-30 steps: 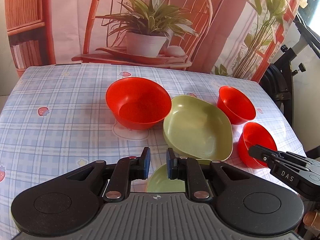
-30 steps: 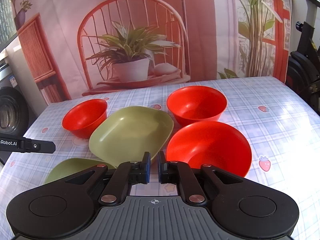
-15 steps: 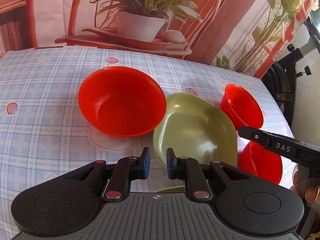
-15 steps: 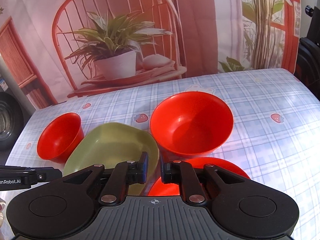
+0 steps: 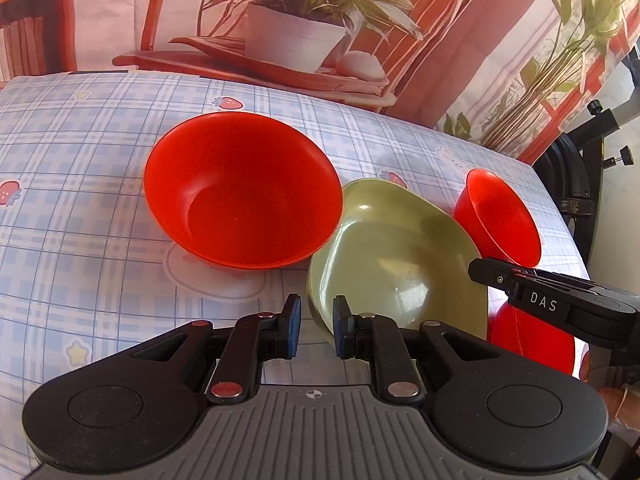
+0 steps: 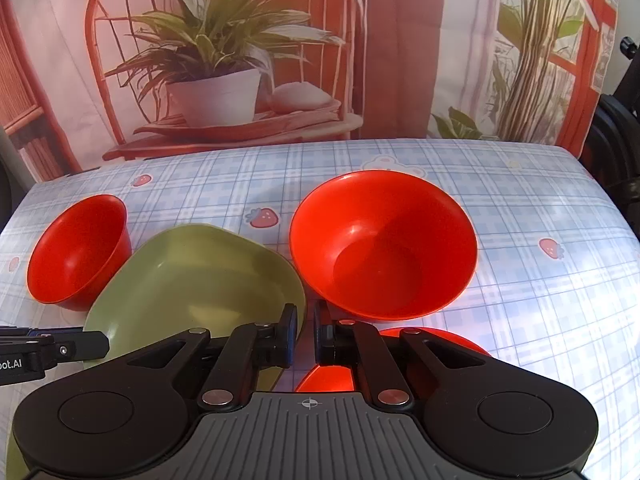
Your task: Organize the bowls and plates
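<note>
On the checked tablecloth stand a large red bowl point(image 5: 240, 192) point(image 6: 384, 248), a green plate point(image 5: 400, 264) point(image 6: 200, 280) and a small red bowl point(image 5: 500, 216) point(image 6: 76, 252). Another red bowl point(image 5: 528, 340) point(image 6: 440, 340) sits right under my right gripper. My left gripper point(image 5: 316, 332) is shut with only a narrow gap, hovering over the green plate's near rim and holding nothing. The jaws of my right gripper point(image 6: 306, 332) are closing with nothing between them, just above the gap between plate and large bowl. Each gripper's tip shows in the other's view: right gripper point(image 5: 500, 276), left gripper point(image 6: 80, 348).
A printed backdrop point(image 6: 360, 60) of a chair and potted plant hangs behind the table's far edge. Black exercise equipment point(image 5: 580, 184) stands off the table's right side. A green sliver point(image 6: 8, 456) shows at the lower left. A person's fingertip point(image 5: 616, 404) is at the right edge.
Both grippers came forward and down, so the bowls and plate look larger and nearer. The second green plate slid out of the left view. The right jaws widened slightly, then narrowed again.
</note>
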`<state>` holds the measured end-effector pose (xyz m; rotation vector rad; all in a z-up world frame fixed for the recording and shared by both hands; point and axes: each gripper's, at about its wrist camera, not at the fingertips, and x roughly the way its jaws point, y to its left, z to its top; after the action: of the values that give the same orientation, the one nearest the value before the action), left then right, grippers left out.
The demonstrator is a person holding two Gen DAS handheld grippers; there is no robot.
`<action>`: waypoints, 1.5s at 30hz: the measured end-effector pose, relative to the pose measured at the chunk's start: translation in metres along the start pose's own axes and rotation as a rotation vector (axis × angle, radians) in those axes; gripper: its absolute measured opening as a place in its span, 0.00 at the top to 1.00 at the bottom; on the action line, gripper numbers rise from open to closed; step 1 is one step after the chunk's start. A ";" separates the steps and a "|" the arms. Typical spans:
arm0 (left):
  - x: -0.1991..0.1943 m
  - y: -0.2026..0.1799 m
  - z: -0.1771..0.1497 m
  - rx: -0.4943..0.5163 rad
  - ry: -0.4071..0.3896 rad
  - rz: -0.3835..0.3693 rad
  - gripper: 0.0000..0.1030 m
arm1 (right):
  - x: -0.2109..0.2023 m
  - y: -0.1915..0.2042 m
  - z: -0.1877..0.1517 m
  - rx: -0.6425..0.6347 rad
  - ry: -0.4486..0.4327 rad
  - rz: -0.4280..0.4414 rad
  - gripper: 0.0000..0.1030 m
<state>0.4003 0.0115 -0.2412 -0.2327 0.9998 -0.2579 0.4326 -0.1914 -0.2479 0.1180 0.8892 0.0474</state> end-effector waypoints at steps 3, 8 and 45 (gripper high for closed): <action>0.001 -0.001 0.001 0.005 -0.008 -0.007 0.86 | 0.003 0.001 0.000 0.002 0.015 -0.004 0.93; -0.011 -0.012 -0.002 0.081 -0.049 0.011 0.88 | -0.002 0.000 -0.001 0.022 0.002 0.001 0.96; -0.161 -0.032 -0.113 0.072 -0.243 0.061 0.86 | -0.143 0.011 -0.081 0.121 -0.234 0.181 0.97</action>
<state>0.2182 0.0238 -0.1619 -0.1626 0.7546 -0.2041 0.2797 -0.1866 -0.1873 0.3105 0.6456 0.1456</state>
